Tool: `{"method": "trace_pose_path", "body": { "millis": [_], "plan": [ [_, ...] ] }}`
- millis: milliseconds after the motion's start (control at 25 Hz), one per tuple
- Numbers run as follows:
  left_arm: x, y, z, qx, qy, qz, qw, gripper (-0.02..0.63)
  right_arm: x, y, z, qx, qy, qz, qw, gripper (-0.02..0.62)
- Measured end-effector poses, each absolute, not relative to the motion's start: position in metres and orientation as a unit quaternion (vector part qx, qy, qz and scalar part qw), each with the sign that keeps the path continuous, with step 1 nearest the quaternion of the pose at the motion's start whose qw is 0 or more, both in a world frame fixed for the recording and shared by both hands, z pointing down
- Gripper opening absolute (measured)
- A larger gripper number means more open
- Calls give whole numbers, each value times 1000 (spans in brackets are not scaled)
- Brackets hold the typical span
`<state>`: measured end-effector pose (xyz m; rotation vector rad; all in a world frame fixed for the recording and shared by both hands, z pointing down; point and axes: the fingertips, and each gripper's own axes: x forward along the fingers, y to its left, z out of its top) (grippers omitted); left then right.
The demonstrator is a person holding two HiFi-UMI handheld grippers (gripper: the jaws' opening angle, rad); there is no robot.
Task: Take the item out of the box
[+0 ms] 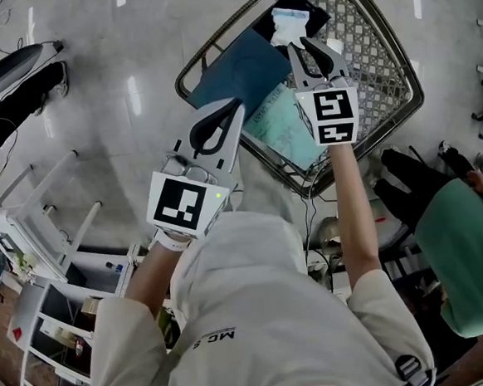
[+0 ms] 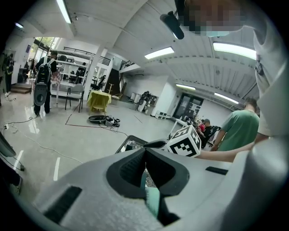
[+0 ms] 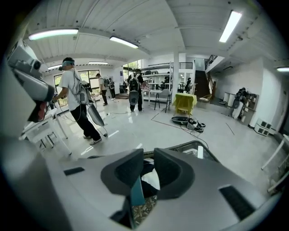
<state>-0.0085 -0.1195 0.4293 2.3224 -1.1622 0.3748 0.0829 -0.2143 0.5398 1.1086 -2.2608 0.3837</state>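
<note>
A wire basket [image 1: 397, 59] stands on the grey floor in the head view. Inside lie a dark teal flat pack [image 1: 240, 71], a pale green packet [image 1: 282, 126] and a white pack [image 1: 288, 22] at the far end. My right gripper [image 1: 309, 48] hovers over the basket just short of the white pack. In the right gripper view its jaws [image 3: 149, 155] stand apart with nothing pressed between them, and the white pack [image 3: 152, 178] shows beyond the gap. My left gripper [image 1: 236, 105] hangs over the basket's near left edge, its tips [image 2: 145, 151] touching and holding nothing.
A white metal rack [image 1: 45, 237] stands at the left. A person in a green shirt [image 1: 463, 254] sits close at the right. Another person's dark shoes [image 1: 16, 81] are at the top left. Cables run under the basket's near corner [image 1: 309, 208].
</note>
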Motion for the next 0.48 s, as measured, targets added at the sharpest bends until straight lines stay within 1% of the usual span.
{"method": "trace_pose_path", "body": {
  "millis": [240, 480],
  "plan": [
    [-7, -121, 445, 847, -429, 135, 284, 25, 81, -223, 581, 380, -847, 152, 339, 81],
    [-6, -125, 457, 844, -433, 135, 285, 25, 80, -228, 615, 350, -846, 159, 369, 81]
  ]
}}
